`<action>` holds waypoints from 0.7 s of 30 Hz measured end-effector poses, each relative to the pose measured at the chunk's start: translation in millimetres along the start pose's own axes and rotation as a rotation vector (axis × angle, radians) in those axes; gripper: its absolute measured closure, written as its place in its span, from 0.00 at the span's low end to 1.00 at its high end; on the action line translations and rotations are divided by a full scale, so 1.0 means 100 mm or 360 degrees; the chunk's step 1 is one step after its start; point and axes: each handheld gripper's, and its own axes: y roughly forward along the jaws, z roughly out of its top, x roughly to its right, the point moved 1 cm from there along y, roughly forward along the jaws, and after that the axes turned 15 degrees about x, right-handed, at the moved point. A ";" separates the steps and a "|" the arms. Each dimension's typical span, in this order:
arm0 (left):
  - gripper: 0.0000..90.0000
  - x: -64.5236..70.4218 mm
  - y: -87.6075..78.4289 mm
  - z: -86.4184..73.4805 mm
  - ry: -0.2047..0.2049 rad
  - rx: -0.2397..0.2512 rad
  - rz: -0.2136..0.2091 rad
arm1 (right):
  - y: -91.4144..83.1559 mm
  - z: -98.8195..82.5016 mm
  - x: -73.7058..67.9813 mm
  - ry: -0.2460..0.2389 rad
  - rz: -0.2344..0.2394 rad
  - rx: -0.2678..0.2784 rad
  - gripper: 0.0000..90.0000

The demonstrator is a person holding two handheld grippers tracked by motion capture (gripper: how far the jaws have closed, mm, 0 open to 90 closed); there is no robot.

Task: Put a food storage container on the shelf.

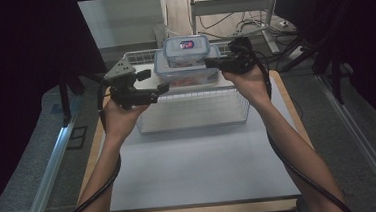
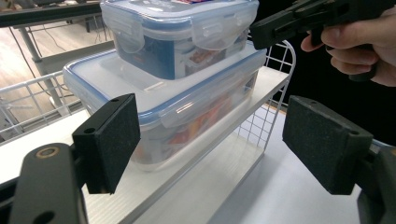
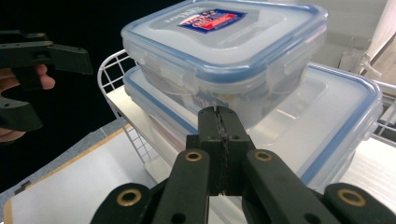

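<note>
From the high view, the left gripper (image 1: 150, 81) stood with its jaws wide apart beside the left end of the large clear plastic box with a blue-rimmed lid (image 1: 186, 72), which rested on the white wire shelf rack (image 1: 194, 108) at the far side of the tabletop (image 1: 200, 165); the right gripper (image 1: 212, 62) met the stack's other end.

In the left gripper view, both pads (image 2: 112, 140) flanked the large box without touching it, nothing between them. To grip well, the jaws probably needed to slide further along the lower box and close squarely on its walls, so the small clear latch-lid box with a red-and-blue label (image 2: 180, 35) on top would not slip. Colourful packets showed dimly inside both.

In the right gripper view, its jaws were fully closed, holding nothing, tips close to the small box's side.
</note>
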 end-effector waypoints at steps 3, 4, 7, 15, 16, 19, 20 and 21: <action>0.21 0.01 0.01 -0.01 -0.0003 -0.0003 -0.0005 | 0.00 -0.01 0.02 0.0026 -0.0004 0.0001 0.99; 0.20 0.01 0.01 -0.01 -0.0004 -0.0003 -0.0005 | 0.00 -0.01 0.02 0.0027 -0.0002 0.0001 0.99; 0.20 0.02 0.01 -0.02 0.0002 -0.0007 -0.0008 | -0.01 -0.02 0.01 0.0016 0.0009 0.0007 0.99; 0.20 0.05 0.00 -0.07 0.0023 -0.0029 -0.0004 | -0.07 -0.03 -0.06 0.0003 0.0050 0.0025 0.88; 0.20 0.06 0.00 -0.08 0.0030 -0.0035 0.0000 | -0.08 -0.04 -0.07 0.0000 0.0055 0.0024 0.86; 0.20 0.07 -0.02 -0.11 0.0043 -0.0051 0.0003 | -0.10 -0.07 -0.09 -0.0004 0.0067 0.0031 0.82; 0.19 0.08 -0.03 -0.12 0.0041 -0.0048 0.0000 | -0.12 -0.08 -0.10 0.0001 0.0077 0.0032 0.81; 0.19 0.09 -0.04 -0.13 0.0036 -0.0047 -0.0003 | -0.13 -0.10 -0.11 0.0007 0.0086 0.0031 0.80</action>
